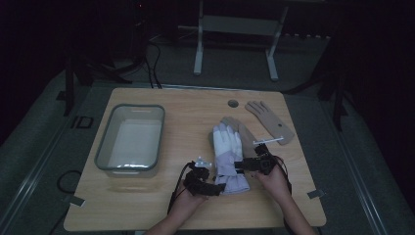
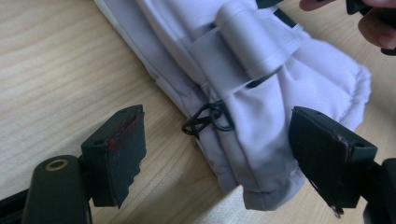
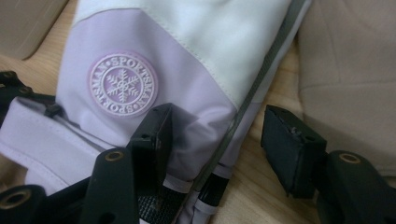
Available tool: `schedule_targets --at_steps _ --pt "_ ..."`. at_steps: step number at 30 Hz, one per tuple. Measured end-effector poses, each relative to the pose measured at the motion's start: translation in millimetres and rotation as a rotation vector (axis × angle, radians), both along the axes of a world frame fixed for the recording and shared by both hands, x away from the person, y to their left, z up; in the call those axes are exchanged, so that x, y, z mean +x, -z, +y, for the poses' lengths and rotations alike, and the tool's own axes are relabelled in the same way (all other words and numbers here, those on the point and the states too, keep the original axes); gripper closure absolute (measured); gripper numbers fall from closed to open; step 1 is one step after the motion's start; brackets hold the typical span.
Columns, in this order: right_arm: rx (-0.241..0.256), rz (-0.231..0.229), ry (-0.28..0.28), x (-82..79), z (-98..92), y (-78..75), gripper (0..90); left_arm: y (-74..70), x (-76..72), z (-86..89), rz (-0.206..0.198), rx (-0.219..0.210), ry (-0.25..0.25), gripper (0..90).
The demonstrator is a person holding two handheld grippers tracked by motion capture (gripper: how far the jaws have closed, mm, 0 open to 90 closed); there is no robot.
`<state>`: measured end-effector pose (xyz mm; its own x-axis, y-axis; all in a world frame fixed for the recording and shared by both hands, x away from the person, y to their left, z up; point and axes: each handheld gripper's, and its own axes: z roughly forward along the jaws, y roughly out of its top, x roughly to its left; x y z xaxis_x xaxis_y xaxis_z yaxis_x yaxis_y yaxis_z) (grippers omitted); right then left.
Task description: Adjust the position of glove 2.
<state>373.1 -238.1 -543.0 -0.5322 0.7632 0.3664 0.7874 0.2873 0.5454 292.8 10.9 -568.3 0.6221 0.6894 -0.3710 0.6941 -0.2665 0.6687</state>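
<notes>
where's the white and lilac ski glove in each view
high view: ski glove lies right of centre on the table, between the two grippers.
left gripper view: its cuff end fills the upper middle.
right gripper view: it spans the upper left.
Shared landmark: the wooden tabletop.
</notes>
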Motion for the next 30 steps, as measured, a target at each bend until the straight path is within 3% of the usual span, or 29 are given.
schedule_targets --at_steps 2,3,6,13,18,30 --pt "0.009 0.018 -0.015 2.1 0.1 2.5 49.6 2.5 0.6 -0.2 0.007 -0.022 0.017 24.9" --pt "0.02 0.022 -0.026 2.5 0.3 3.6 53.2 2.8 0.7 -0.2 0.008 -0.025 0.026 32.0" --pt "0.026 0.015 -0.035 1.5 1.3 4.5 60.0 5.2 0.1 -1.4 -0.002 -0.039 0.034 41.5" --pt "0.032 0.0 -0.005 -4.6 2.9 -1.0 74.3 -2.7 -5.6 -5.1 -0.025 -0.01 0.047 66.0" --pt "0.007 -0.036 -0.007 -10.8 5.4 -12.6 77.1 -9.7 -3.6 -2.8 -0.012 -0.001 0.057 69.4" --pt "0.09 -0.11 -0.008 -16.0 7.6 -48.2 78.2 -50.3 2.7 14.6 -0.05 -0.008 0.075 71.7"
